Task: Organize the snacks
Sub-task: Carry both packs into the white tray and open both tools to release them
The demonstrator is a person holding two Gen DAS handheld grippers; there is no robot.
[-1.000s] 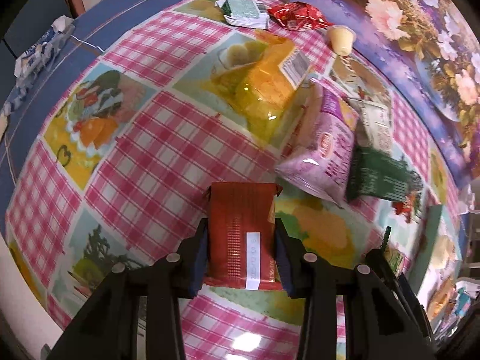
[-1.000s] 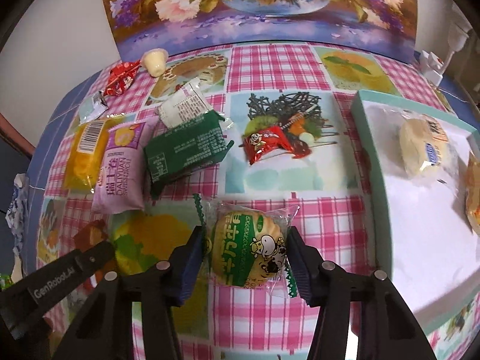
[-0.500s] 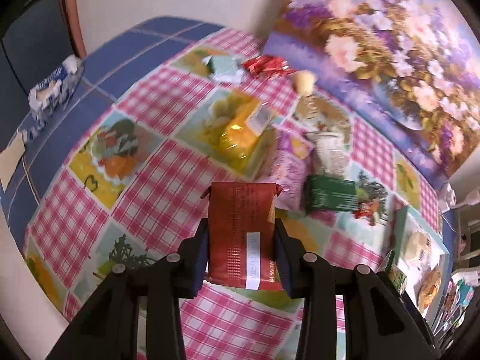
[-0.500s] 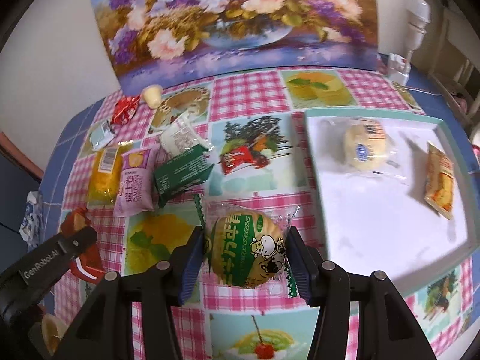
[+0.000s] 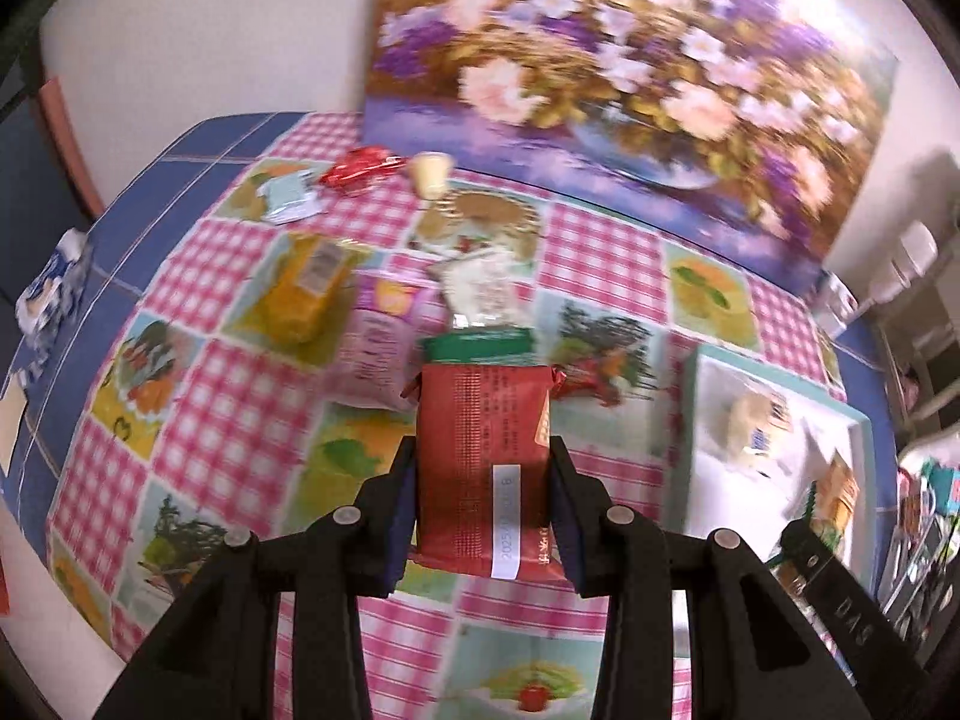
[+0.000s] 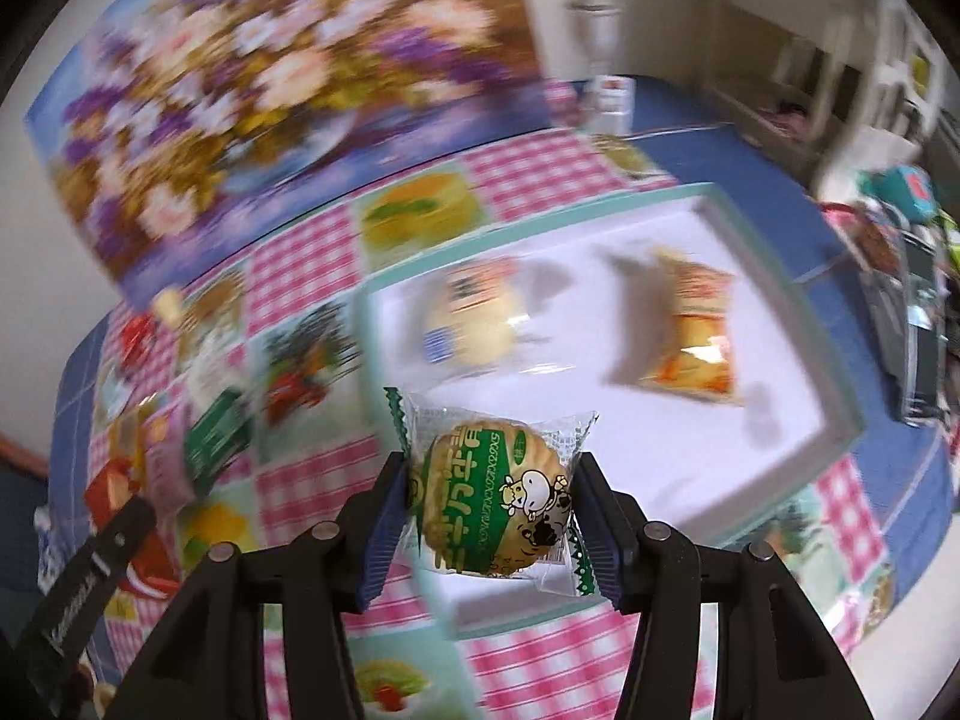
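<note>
Left wrist: left gripper (image 5: 483,498) clamps red packet (image 5: 483,456), background blurry

A home dining corner: a table under a pink-checked oilcloth with fruit and cake pictures (image 5: 252,396) fills the frame, a large unframed flower painting (image 5: 630,78) leans against the white wall at top.

light: bright, even | blur: background motion-smeared, worse in right view | edges: fisheye-curved, dark corners
</note>
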